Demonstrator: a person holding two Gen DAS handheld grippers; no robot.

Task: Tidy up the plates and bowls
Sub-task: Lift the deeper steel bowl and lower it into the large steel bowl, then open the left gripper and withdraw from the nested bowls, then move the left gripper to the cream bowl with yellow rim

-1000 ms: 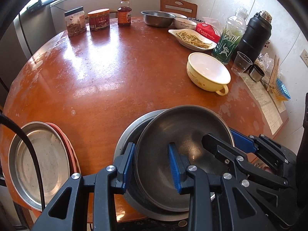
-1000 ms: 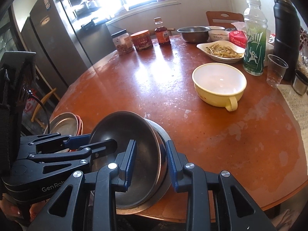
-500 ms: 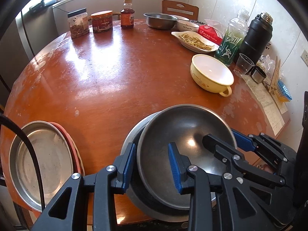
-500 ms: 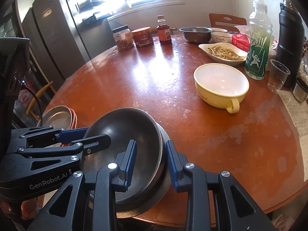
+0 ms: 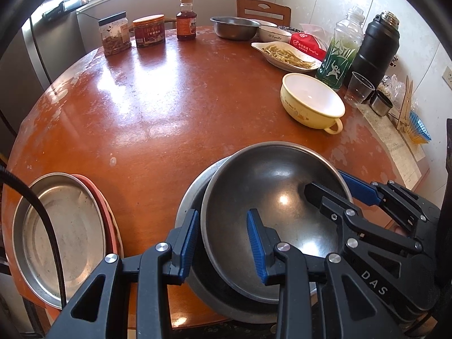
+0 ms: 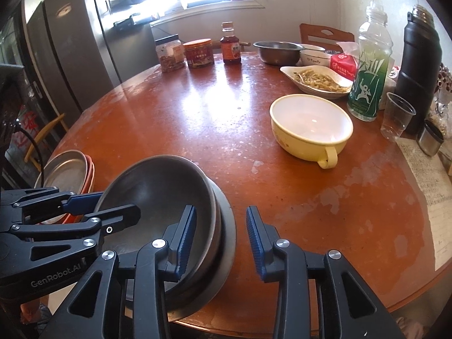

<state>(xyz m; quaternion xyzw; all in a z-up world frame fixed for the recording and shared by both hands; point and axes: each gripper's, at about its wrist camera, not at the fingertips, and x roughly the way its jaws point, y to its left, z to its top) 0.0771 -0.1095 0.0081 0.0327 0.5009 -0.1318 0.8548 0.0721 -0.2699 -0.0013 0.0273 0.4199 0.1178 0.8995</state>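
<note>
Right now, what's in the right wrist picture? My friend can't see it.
The right hand-held gripper has just been opening around the rim of a dark metal bowl nested in another at the near edge of a round brown table. The left hand-held gripper straddles the bowl's opposite rim.

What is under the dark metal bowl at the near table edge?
A wider metal bowl sits under the dark bowl. Only its rim shows; its inside is covered.
</note>
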